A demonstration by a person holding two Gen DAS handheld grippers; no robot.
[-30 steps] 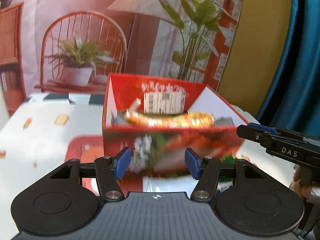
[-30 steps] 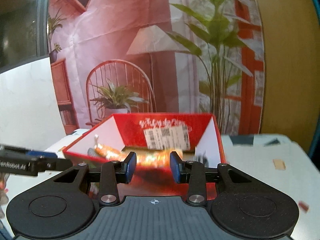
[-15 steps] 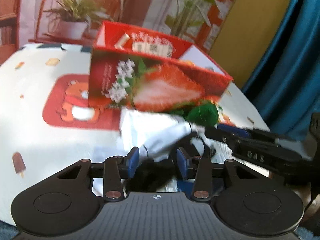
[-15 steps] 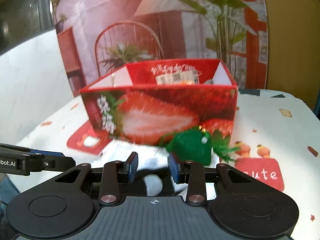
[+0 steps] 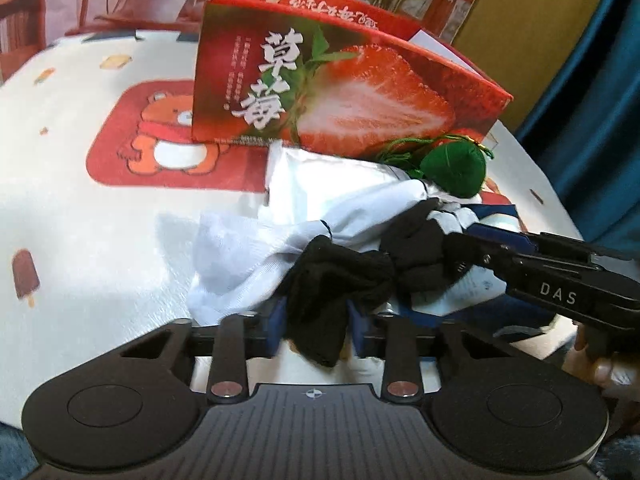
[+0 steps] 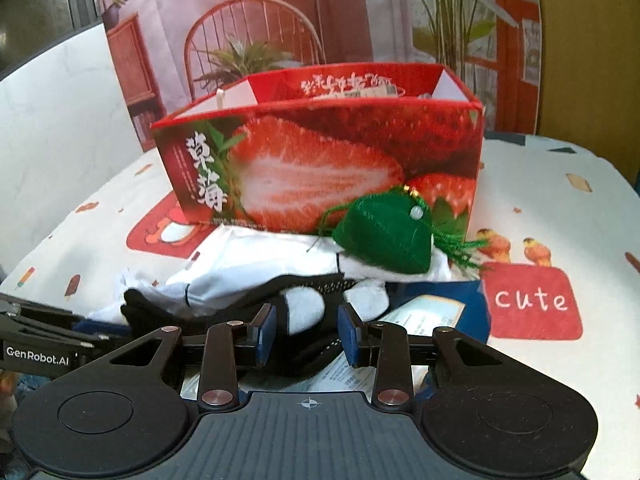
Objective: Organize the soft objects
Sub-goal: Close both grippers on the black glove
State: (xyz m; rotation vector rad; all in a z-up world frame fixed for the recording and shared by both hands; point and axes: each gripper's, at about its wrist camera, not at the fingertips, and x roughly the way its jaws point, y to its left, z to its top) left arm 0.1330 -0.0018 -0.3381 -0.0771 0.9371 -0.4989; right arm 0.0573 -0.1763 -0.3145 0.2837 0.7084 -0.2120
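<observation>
Black sock: I see a limp, crumpled black sock (image 5: 340, 280) with white toe and heel patches (image 6: 304, 308), lying at the near edge of the soft pile, on top of the white cloth.
White cloth: a rumpled white garment (image 5: 248, 256) spreads under the sock, in front of the box.
Green pouch: a small green stuffed pouch (image 6: 384, 236) with tassel threads and a pale bead sits on the cloth, touching the box front.
Box: the red strawberry box (image 5: 340, 80) stands open-topped on the cartoon tablecloth (image 5: 80, 216), behind the pile.
Left gripper: my left gripper (image 5: 316, 330) has just been closing; one end of the black sock hangs between its blue pads, which press against it.
Right gripper: my right gripper (image 6: 306, 334) straddles the sock's other end; the fabric fills the gap, but I cannot tell whether the pads pinch it.
Change: a second ago both cameras looked into the box from above and no sock lay between the fingers; now both are low at the pile, with the box front towering behind.
</observation>
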